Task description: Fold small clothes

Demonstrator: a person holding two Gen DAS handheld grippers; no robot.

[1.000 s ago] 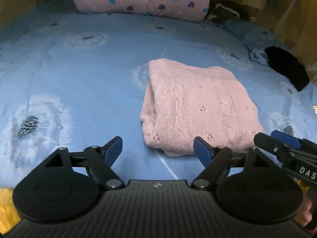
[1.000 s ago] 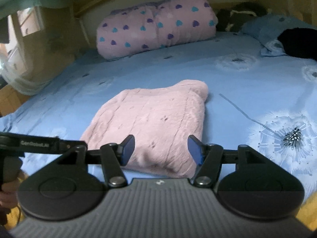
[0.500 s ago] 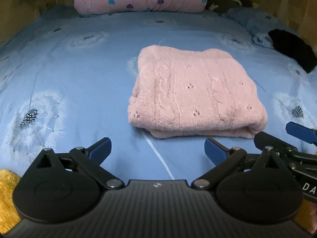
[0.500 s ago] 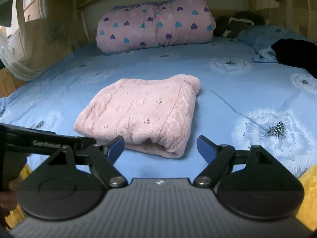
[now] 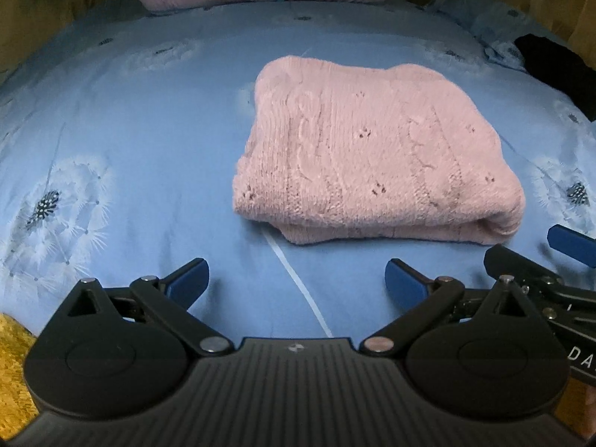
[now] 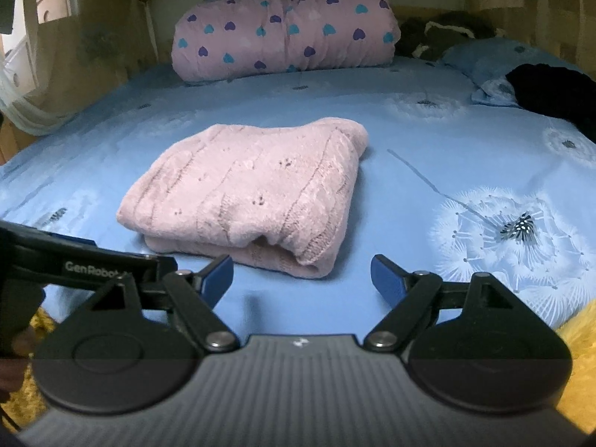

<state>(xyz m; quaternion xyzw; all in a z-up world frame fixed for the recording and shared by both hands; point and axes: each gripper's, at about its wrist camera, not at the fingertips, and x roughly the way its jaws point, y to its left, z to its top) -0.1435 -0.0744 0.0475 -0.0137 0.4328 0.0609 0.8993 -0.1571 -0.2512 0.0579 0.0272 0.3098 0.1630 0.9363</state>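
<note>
Two claws, one garment. Left claw [image 5: 294, 281]: jaws spread wide, holding nothing, hovering just short of the near edge of the pink knitted sweater [image 5: 372, 164]. Centre: the sweater lies on the blue bed sheet [image 5: 149, 119] as a compact, layered rectangle with its rounded fold facing the cameras; folding appears essentially complete. Right claw [image 6: 301, 275]: jaws likewise wide and empty, near the sweater's [image 6: 246, 190] front corner but apart from it. Remaining, by judgement: at most minor squaring, or taking up another piece, perhaps the dark garment [image 6: 555, 93] at far right.
</note>
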